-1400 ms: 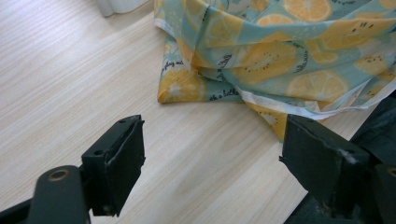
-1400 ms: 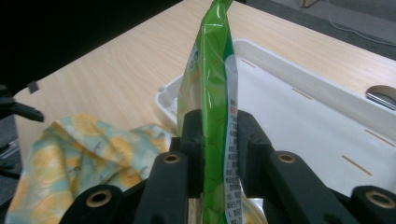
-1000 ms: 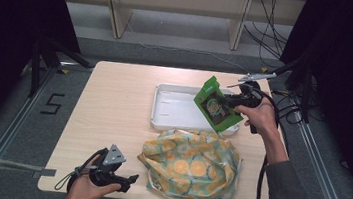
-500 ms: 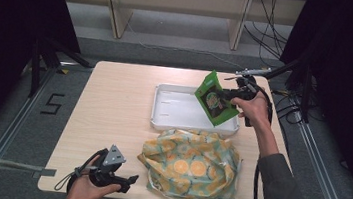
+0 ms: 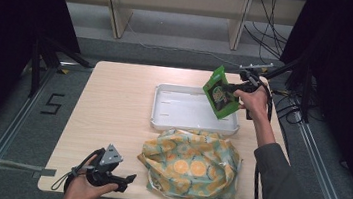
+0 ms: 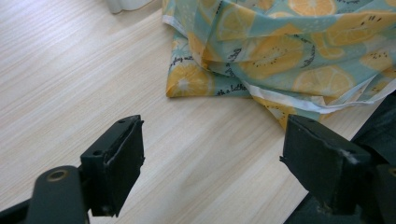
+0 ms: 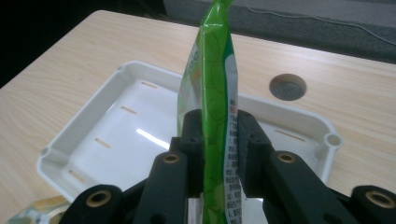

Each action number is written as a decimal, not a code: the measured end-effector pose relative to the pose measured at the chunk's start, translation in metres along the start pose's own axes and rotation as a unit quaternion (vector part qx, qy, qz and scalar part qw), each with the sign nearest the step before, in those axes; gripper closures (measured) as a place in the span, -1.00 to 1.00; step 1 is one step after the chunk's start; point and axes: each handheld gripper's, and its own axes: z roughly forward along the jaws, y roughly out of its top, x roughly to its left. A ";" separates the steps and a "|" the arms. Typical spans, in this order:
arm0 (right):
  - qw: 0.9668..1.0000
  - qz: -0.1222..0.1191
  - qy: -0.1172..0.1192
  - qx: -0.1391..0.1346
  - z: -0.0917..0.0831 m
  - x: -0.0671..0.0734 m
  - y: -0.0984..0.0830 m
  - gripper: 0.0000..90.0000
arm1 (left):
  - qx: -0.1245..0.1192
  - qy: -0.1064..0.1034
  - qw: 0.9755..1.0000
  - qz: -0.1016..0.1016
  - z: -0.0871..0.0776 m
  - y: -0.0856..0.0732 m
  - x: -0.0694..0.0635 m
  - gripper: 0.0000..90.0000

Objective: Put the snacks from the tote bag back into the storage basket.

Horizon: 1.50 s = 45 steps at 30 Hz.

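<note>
Overhead, the right gripper (image 5: 234,90) is held out over the far right of the table (image 5: 113,102), the person's forearm stretched forward, clamping a green packet (image 5: 220,93) tilted above the white tray (image 5: 161,123). The left gripper (image 5: 125,179) rests low at the near edge, beside the fruit-print bag (image 5: 192,166).

From the left gripper view, both jaws stand wide apart over bare wood, the bag (image 6: 289,51) just ahead.

Along the right gripper view, the pads pinch the packet (image 7: 215,93) upright, edge-on, over the tray (image 7: 98,135); a round hole (image 7: 287,87) lies beyond.
</note>
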 end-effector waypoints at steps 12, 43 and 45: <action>0.999 0.017 -0.033 0.004 0.018 -0.022 0.002 0.69 | 0.002 0.003 1.000 0.006 -0.003 -0.005 0.004 -0.55; 0.997 0.059 -0.048 0.005 0.050 -0.040 -0.002 0.69 | 0.006 -0.005 1.000 0.007 -0.002 -0.008 0.000 -0.55; 0.997 0.048 -0.054 -0.007 0.052 -0.042 -0.003 0.69 | 0.006 -0.005 1.000 0.007 -0.002 -0.009 0.000 -0.55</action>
